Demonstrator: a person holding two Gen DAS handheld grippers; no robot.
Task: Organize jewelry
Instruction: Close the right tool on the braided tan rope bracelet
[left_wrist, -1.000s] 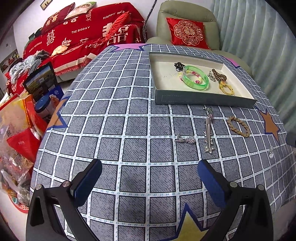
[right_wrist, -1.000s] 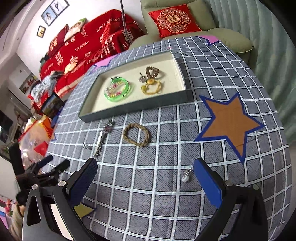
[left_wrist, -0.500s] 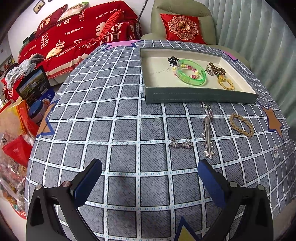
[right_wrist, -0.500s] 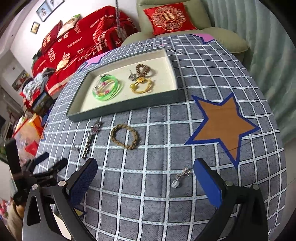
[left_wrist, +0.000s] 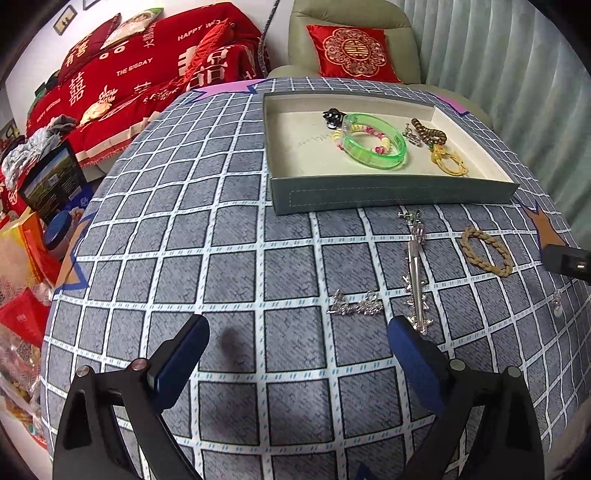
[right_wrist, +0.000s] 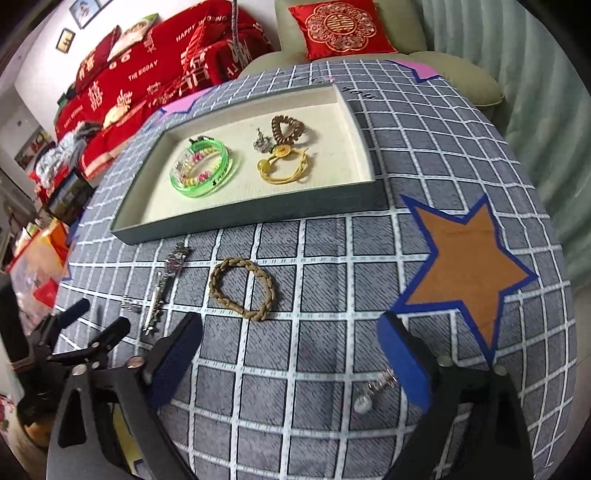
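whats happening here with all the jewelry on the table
A person holding a two-finger tool in each hand is sorting jewelry into a grey tray. A green bangle, a yellow cord bracelet and a brown bead bracelet already lie in it. Outside it on the checked tablecloth lie a braided bracelet, a silver hairpin, a small silver piece and a pearl earring. The right tool is closing near the earring without touching it; the left tool is open and empty.

hidden: small silver pearl-drop earring (right_wrist: 373, 391) partly behind right tongs' blue pad | cut off: black right tongs (left_wrist: 567, 258) at frame edge | too small: silver charm (right_wrist: 261, 142) shape unclear
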